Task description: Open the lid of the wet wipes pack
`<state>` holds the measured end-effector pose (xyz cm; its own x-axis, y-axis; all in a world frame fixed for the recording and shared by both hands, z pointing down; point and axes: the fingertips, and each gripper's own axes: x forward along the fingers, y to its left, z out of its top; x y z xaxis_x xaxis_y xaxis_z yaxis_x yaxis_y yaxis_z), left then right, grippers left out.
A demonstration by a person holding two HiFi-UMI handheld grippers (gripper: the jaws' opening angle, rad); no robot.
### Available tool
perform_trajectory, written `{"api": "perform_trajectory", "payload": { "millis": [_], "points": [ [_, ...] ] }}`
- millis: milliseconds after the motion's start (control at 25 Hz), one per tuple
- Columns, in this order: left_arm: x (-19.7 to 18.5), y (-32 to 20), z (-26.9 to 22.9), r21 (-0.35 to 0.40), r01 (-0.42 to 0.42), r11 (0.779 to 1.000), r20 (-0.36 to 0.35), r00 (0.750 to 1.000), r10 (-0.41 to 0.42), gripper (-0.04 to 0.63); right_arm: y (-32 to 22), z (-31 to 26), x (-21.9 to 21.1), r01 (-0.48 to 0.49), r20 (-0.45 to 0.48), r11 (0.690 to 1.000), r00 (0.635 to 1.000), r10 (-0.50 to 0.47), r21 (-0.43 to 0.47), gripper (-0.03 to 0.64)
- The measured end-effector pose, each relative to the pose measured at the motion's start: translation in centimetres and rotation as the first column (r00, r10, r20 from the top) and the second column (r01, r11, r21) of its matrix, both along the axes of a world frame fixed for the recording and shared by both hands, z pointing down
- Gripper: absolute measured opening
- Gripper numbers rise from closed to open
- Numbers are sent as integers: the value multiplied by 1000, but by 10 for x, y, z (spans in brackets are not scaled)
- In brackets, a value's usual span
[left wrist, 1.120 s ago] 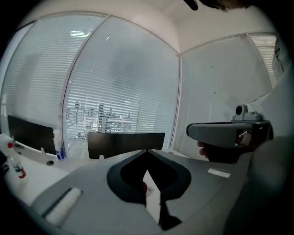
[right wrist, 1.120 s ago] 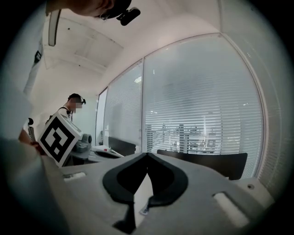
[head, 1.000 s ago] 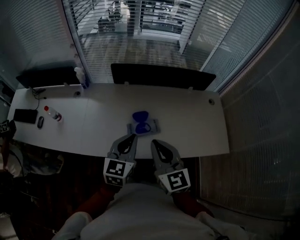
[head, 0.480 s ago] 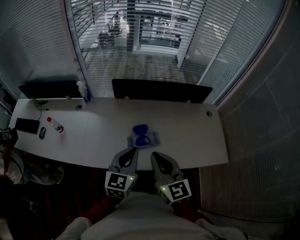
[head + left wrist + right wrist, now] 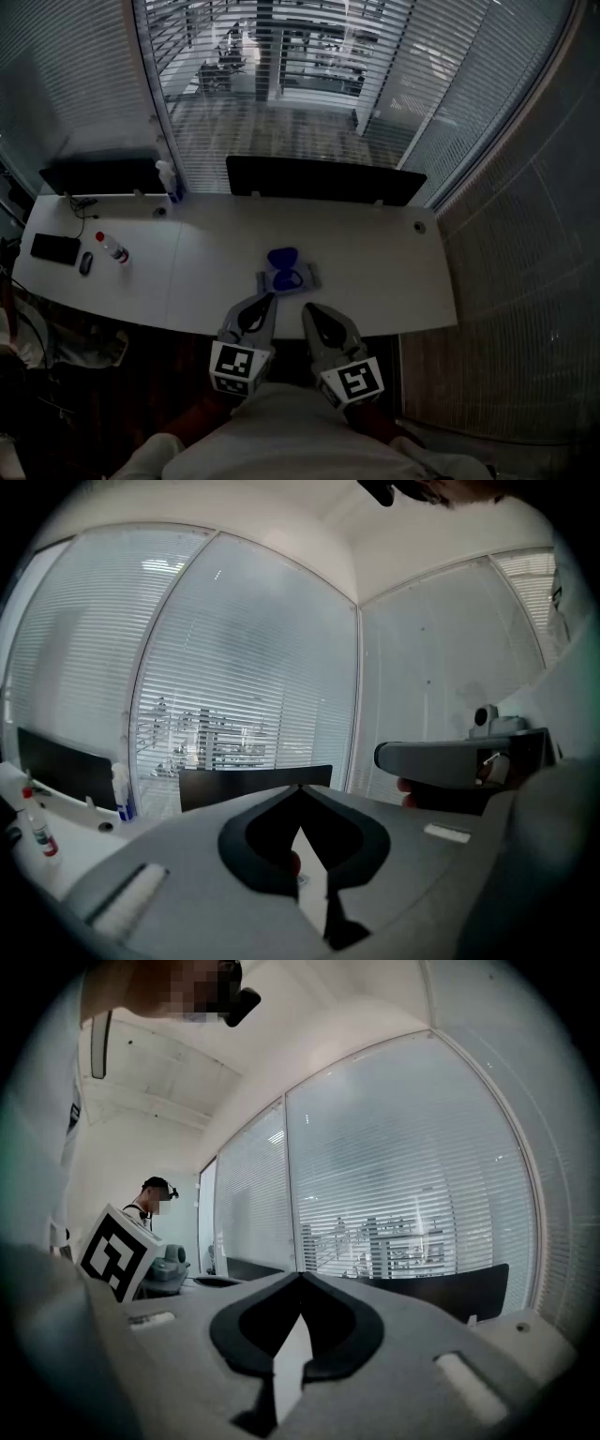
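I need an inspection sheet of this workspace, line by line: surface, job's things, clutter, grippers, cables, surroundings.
Surface: white desk, long, with a curved front edge.
Job's things: wet wipes pack at centre near the front edge; its blue lid seems already flipped open towards the far side.
Clutter: red-capped bottle, black flat device, small dark object and spray bottle, all at the left end.
Grippers: left gripper and right gripper both shut and empty, at the near edge, apart from the pack.
Cables: one thin cable at the far left corner.
Surroundings: dark screen behind the desk, window blinds, another person.
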<state>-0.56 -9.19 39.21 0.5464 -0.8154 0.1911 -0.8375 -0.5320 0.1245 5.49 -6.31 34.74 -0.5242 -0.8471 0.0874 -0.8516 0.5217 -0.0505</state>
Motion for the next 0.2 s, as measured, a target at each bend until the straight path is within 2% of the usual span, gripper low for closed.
{"api": "perform_trajectory", "payload": {
  "millis": [200],
  "points": [
    [-3,0,-6,9,-1,1000,-8,1000,1,3,2,1,-2,3,-3,1000,1000,-3,-3,0]
  ]
}}
